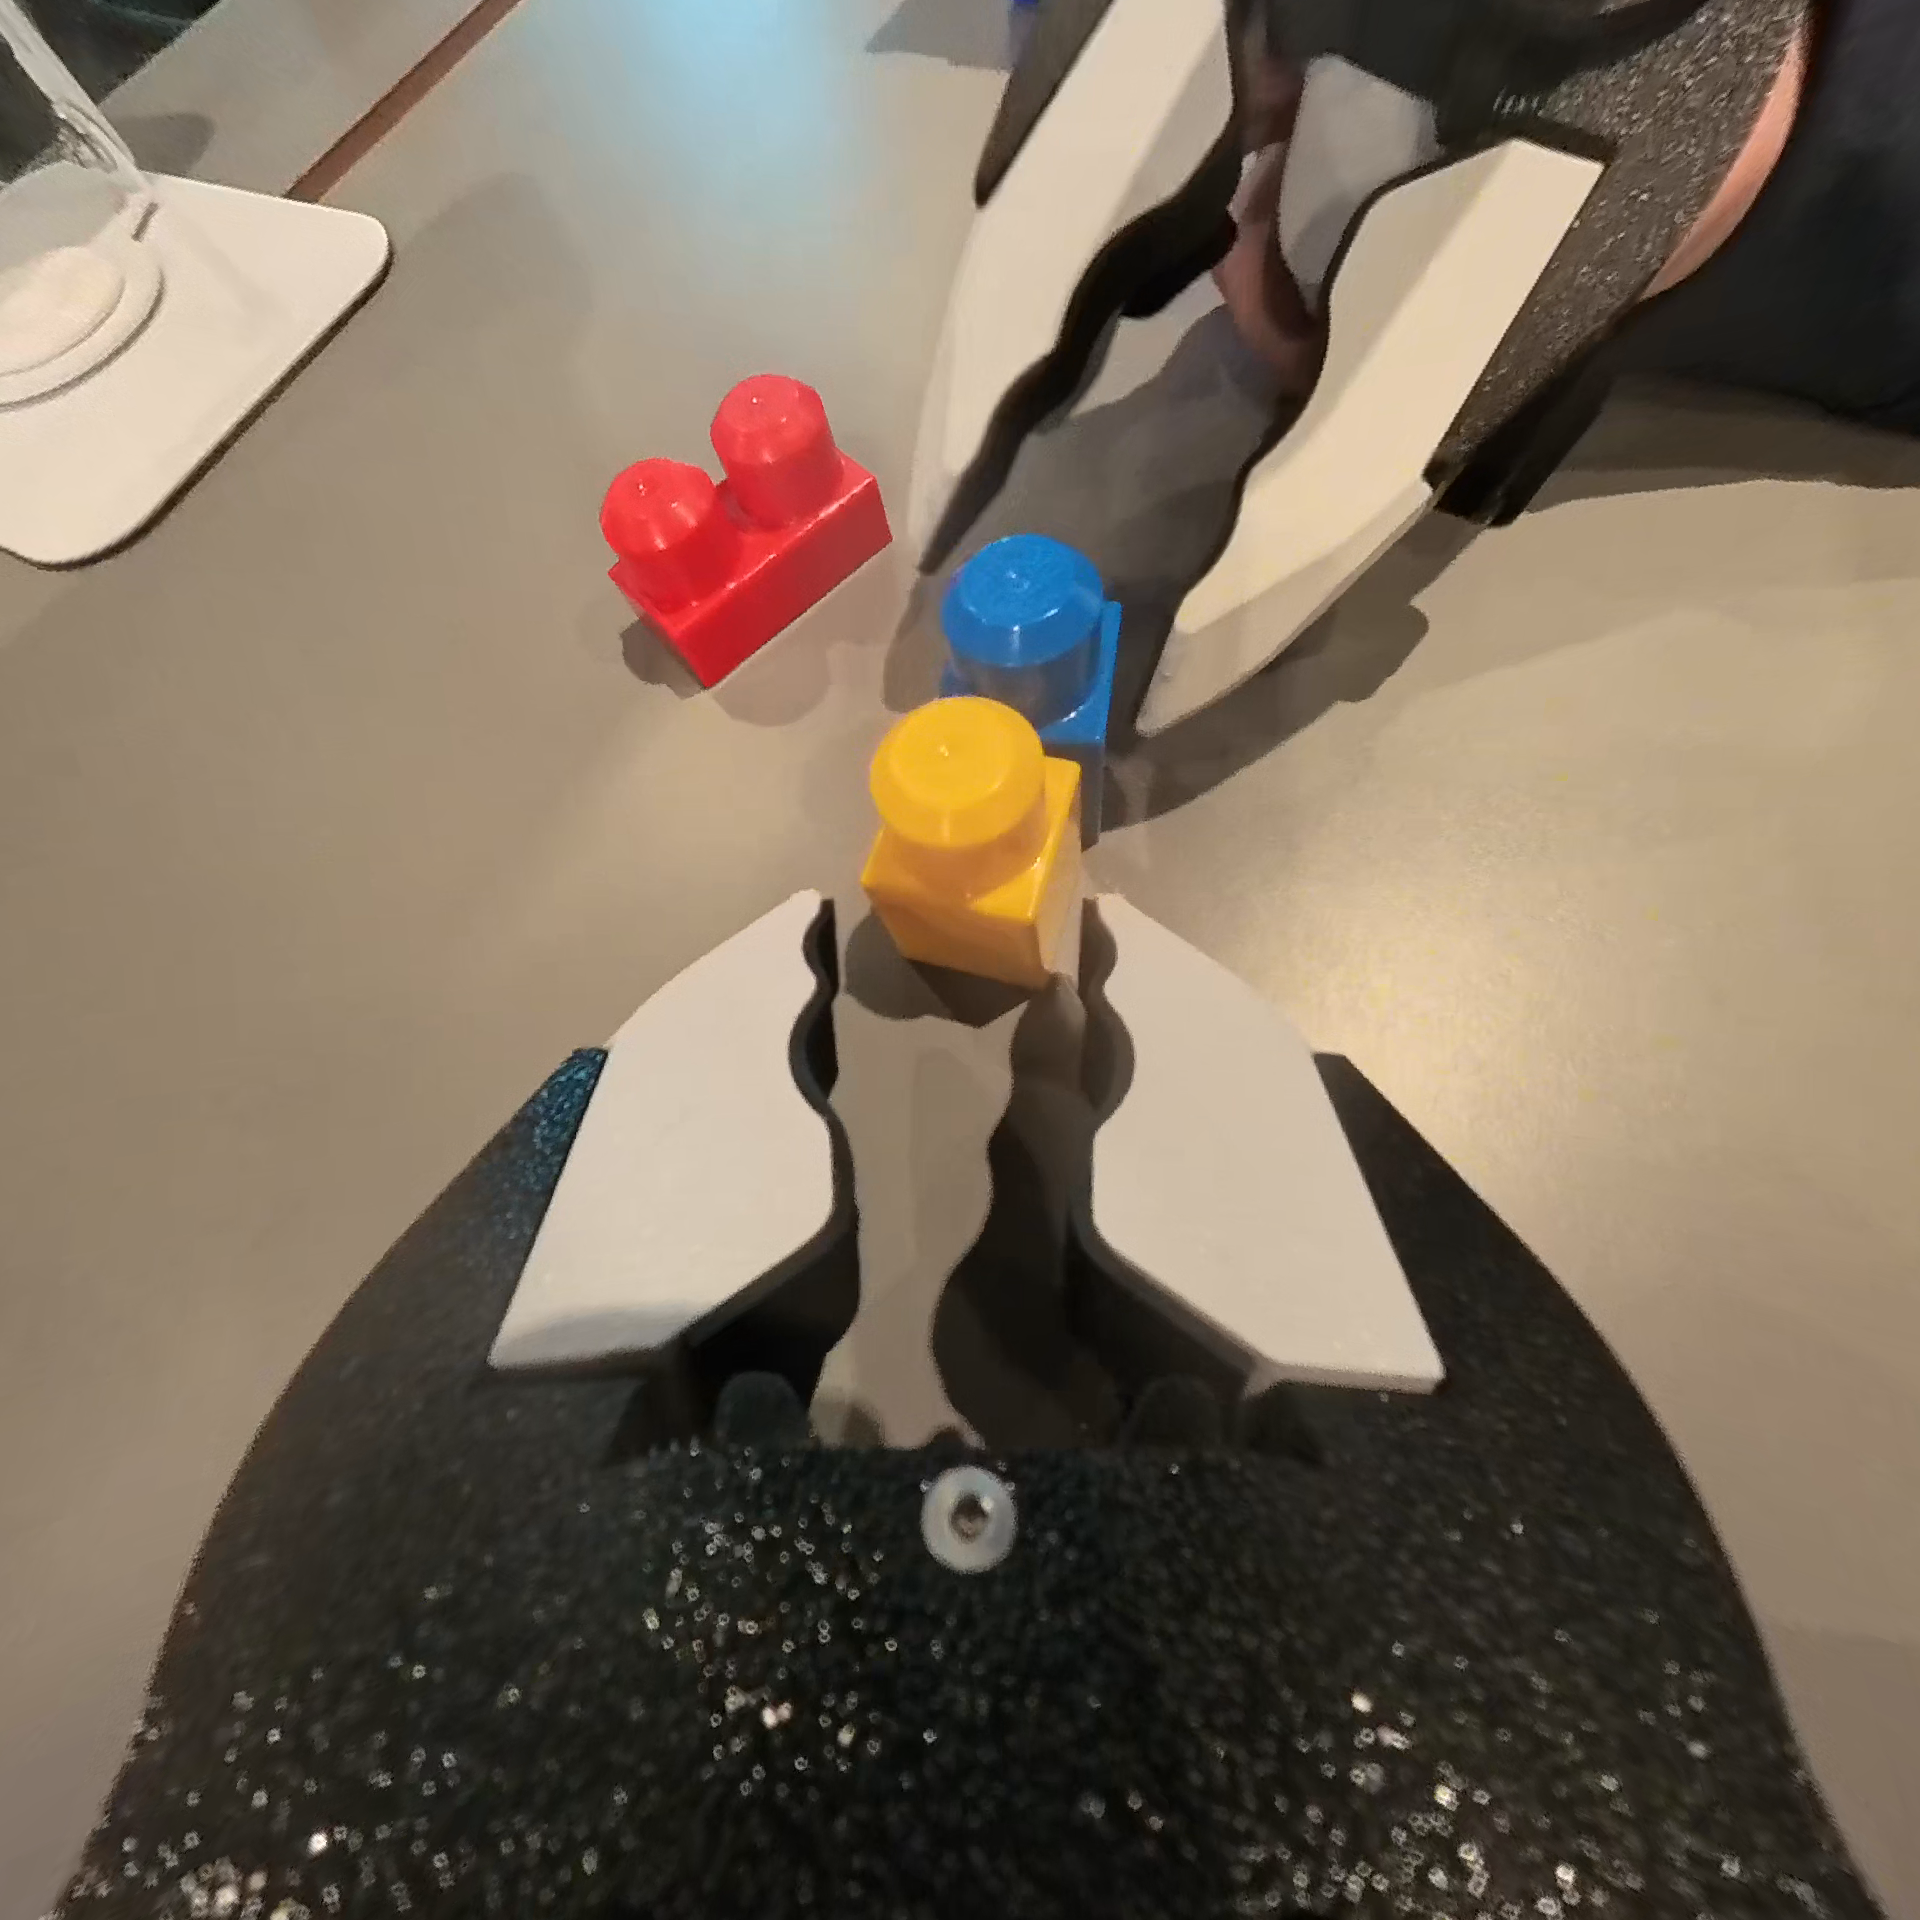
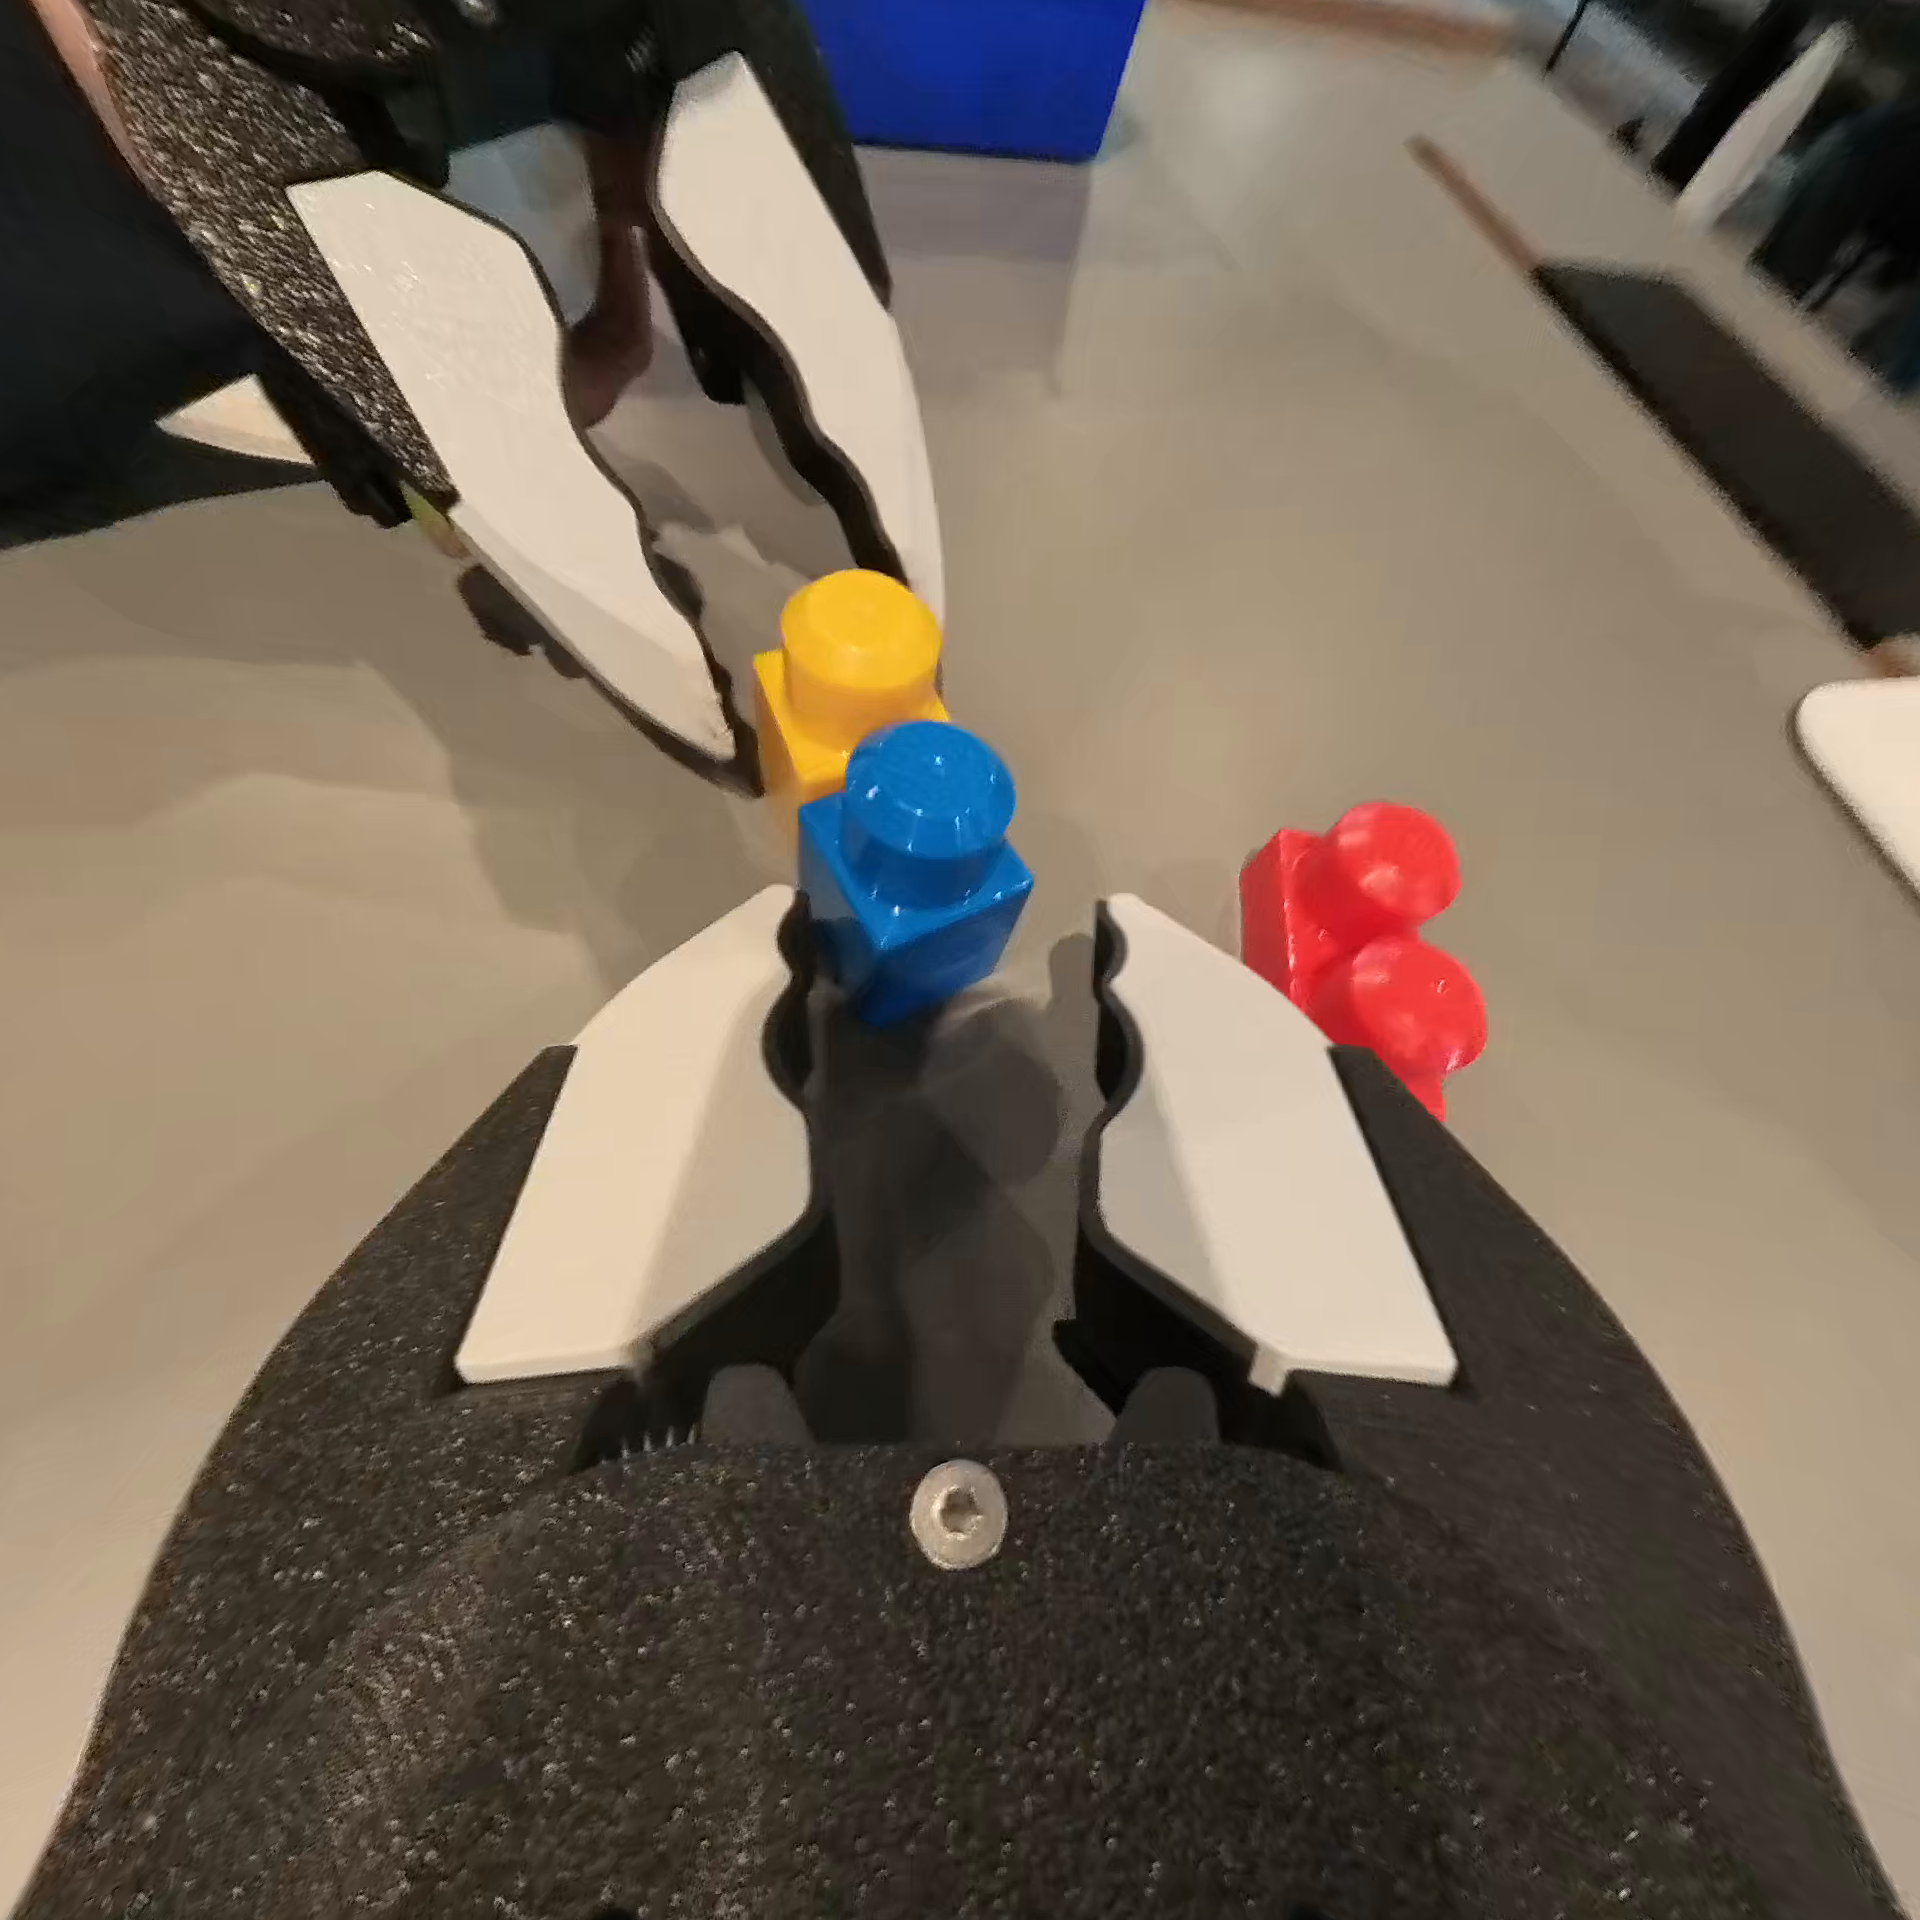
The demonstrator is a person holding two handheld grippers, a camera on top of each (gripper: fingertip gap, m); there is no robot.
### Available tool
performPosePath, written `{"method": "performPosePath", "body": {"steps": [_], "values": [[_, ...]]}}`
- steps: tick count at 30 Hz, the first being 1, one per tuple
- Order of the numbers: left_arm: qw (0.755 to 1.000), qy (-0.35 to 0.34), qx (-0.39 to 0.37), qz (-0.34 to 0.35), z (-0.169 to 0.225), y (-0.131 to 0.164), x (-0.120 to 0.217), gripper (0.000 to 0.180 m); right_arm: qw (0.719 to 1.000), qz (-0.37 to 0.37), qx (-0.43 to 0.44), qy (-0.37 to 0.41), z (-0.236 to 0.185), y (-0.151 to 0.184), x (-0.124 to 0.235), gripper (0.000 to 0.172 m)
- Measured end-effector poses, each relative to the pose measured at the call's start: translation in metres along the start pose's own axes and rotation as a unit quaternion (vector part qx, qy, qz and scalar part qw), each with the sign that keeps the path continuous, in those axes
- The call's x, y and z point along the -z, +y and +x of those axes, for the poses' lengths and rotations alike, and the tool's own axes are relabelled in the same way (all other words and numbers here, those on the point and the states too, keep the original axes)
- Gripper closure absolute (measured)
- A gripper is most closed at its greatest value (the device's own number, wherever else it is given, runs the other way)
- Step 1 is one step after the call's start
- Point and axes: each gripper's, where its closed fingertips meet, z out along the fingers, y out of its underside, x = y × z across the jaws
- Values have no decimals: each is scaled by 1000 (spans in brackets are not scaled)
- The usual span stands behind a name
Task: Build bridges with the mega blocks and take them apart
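In the left wrist view, a glass (image 1: 62, 208) on a white coaster (image 1: 260, 343) sits at the upper left. Right of it, left of centre, the red two-stud block (image 1: 743, 535) lies alone on the grey table (image 1: 312, 935), capping nothing. At the centre, the yellow one-stud block (image 1: 971, 847) and the blue one-stud block (image 1: 1034, 634) stand upright and just beside each other, nothing spanning them. The left gripper (image 1: 961, 920), at the lower centre, has its jaws spread, a gap showing on the yellow block's left side. The right gripper (image 1: 1039, 644), coming in from the upper right, is likewise spread around the blue block without pinching it. By my reading no bridge stands: either the red span has yet to go on, or it is already off.
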Motion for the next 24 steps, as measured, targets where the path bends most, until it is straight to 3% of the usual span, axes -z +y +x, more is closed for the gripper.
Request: {"method": "performPosePath", "body": {"steps": [8, 24], "values": [[999, 36, -18, -16, 3, -6, -6, 130, 998, 30, 18, -53, -8, -11, -7, 117], [994, 74, -53, -53, 3, -1, -15, 143, 998, 8, 0, -55, -2, -3, -7, 132]]}}
